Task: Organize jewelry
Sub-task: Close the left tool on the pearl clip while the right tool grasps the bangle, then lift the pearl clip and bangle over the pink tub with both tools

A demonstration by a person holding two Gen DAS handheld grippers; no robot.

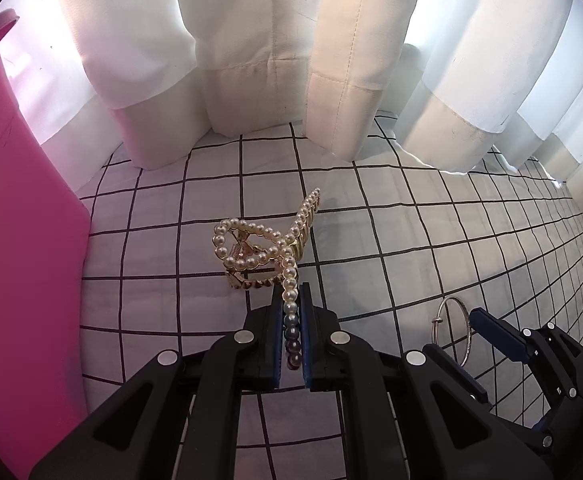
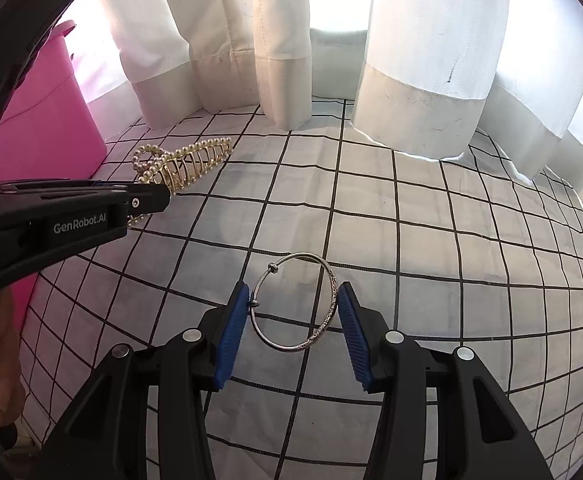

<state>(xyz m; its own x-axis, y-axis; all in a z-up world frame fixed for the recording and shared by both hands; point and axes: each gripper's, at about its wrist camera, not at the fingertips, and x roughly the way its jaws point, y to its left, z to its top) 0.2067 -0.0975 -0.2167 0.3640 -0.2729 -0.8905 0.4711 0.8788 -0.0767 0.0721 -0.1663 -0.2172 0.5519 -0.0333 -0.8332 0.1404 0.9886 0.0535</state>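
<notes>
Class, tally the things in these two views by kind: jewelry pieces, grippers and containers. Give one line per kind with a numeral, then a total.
Jewelry pieces: 2, the pearl hair claw and the silver bangle.
Grippers: 2, the left gripper and the right gripper.
Containers: 1, the pink bin.
Total: 5

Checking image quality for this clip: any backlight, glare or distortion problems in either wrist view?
Left wrist: curtains blow out from backlight; pearl hair claw stays sharp, grid lines bow. Right wrist: same glare behind curtains, silver bangle crisp between blue pads, edges vignetted.
</notes>
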